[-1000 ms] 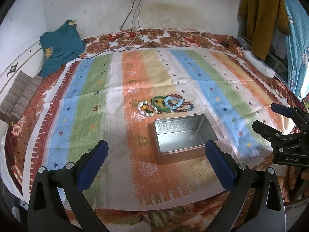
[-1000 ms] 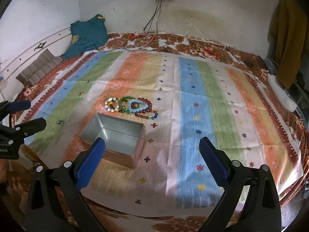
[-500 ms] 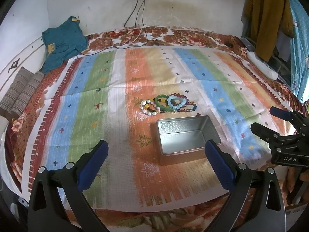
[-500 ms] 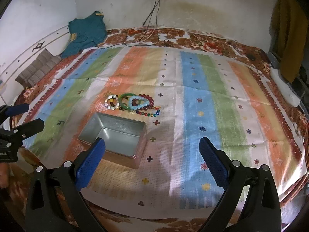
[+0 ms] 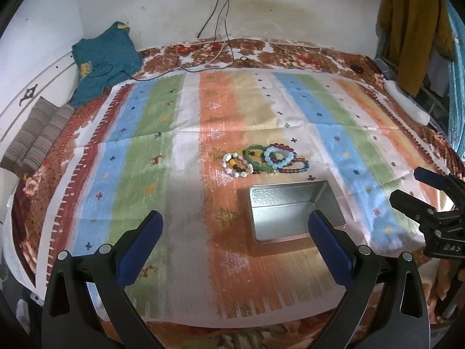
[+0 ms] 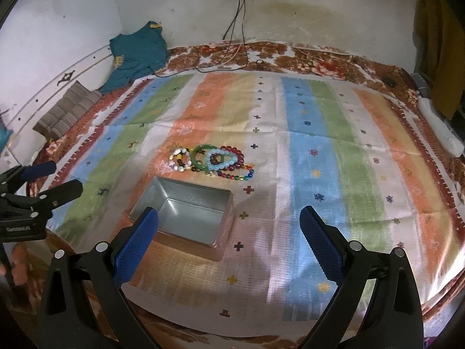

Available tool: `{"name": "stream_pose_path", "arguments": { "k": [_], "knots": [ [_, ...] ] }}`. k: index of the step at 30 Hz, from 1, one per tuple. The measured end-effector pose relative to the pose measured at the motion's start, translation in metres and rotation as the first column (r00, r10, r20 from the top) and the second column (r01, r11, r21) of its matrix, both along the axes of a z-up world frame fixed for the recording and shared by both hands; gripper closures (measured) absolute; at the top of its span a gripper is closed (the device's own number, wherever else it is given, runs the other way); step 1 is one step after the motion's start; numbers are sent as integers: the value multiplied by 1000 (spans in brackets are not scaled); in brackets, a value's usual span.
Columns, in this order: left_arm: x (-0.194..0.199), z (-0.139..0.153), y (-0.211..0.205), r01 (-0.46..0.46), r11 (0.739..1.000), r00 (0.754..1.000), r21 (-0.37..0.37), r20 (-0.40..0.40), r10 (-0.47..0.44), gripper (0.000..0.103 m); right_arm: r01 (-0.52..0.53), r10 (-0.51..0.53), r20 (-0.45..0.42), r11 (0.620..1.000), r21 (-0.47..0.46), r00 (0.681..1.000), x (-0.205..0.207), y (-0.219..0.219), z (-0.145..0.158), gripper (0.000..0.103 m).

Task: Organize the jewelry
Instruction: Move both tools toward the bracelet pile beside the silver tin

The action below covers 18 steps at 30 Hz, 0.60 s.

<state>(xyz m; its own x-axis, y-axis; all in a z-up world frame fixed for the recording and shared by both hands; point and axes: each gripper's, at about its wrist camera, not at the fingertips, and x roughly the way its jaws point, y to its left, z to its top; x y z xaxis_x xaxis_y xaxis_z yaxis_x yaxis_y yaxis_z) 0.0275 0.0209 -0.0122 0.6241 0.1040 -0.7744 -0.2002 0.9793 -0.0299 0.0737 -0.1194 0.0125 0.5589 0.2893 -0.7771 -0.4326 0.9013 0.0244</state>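
A heap of bracelets (image 5: 263,161) lies on the striped cloth (image 5: 145,151), at 12 o'clock from the empty tin (image 5: 293,212). Left gripper (image 5: 235,232) and right gripper (image 6: 229,232) hover spread wide, holding nothing.

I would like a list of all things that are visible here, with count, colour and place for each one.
bracelets: several, white, green, pale blue, dark red and multicolour beads, in a cluster on the cloth beyond the tin
tin: one, silver, open and empty, on the cloth
cloth: one, striped orange, blue, green and white, over the bed
garment: one, teal, far left corner by the wall
cushion: one, striped brown, left edge
cables: a few, dark and white, from a wall socket down to the bed
left gripper: open, blue pads
right gripper: open, blue pads
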Motion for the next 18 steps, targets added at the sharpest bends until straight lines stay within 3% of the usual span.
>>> {"name": "stream_pose_path", "arguments": {
  "k": [18],
  "knots": [
    [53, -8, 39, -81, 997, 994, -10, -81, 80, 6, -46, 46, -14, 999, -15, 999, 33, 22, -1, 4]
  ]
}}
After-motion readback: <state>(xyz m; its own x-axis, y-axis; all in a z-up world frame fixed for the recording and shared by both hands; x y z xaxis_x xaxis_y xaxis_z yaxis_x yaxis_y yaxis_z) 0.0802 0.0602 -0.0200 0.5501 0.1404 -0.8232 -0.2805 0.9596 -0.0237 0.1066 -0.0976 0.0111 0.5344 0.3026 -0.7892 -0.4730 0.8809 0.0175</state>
